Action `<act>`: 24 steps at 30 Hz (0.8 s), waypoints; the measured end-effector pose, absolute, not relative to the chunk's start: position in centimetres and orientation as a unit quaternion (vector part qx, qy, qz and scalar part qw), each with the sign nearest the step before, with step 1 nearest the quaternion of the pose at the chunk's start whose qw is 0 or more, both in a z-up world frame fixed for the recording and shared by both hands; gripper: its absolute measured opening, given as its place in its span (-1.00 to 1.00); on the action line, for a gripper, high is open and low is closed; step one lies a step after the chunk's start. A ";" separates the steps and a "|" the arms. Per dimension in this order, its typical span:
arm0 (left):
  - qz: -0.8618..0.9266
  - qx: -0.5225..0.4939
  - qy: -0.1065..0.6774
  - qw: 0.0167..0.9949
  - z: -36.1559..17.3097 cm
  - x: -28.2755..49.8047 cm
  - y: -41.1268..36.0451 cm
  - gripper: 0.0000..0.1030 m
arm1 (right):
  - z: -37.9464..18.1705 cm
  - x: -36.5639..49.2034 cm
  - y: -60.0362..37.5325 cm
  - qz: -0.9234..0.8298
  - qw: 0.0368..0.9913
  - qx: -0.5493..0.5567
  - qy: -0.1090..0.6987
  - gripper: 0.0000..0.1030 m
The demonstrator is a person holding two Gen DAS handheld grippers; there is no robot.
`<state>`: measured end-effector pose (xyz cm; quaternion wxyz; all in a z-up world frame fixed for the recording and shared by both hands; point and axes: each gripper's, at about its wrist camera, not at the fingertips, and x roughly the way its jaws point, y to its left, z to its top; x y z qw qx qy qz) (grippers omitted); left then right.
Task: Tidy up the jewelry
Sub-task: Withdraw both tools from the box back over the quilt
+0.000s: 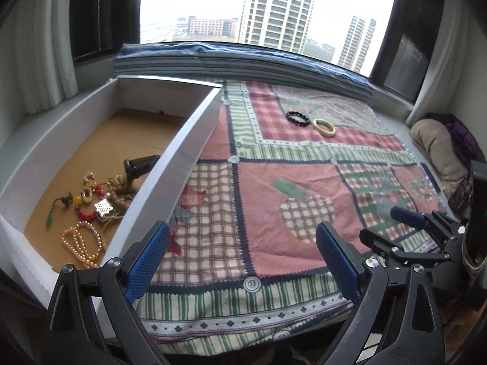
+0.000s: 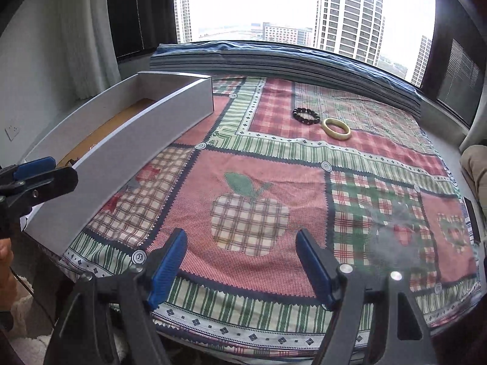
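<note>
A black bead bracelet (image 1: 297, 118) and a cream bangle (image 1: 324, 127) lie side by side on the far part of the patchwork cloth (image 1: 274, 200); they also show in the right wrist view, the bracelet (image 2: 306, 116) and the bangle (image 2: 336, 129). A white box (image 1: 194, 127) with a brown floor stands at the left and holds a heap of jewelry (image 1: 91, 210) with a pearl strand and a dark stand. My left gripper (image 1: 243, 261) is open and empty beside the box's near end. My right gripper (image 2: 240, 267) is open and empty over the cloth's near edge.
Folded blue and grey bedding (image 1: 243, 64) runs along the window at the back. A beige cushion (image 1: 438, 146) lies at the right. The white box (image 2: 121, 152) borders the cloth on the left. A wall socket (image 2: 12, 132) sits at far left.
</note>
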<state>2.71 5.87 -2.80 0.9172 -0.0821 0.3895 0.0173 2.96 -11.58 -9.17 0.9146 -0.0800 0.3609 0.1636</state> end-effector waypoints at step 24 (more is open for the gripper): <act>0.017 -0.077 0.444 0.892 -6.1 6.7 3.2 0.89 | -11.2 7.3 -15.2 0.142 0.913 -0.037 0.381 0.46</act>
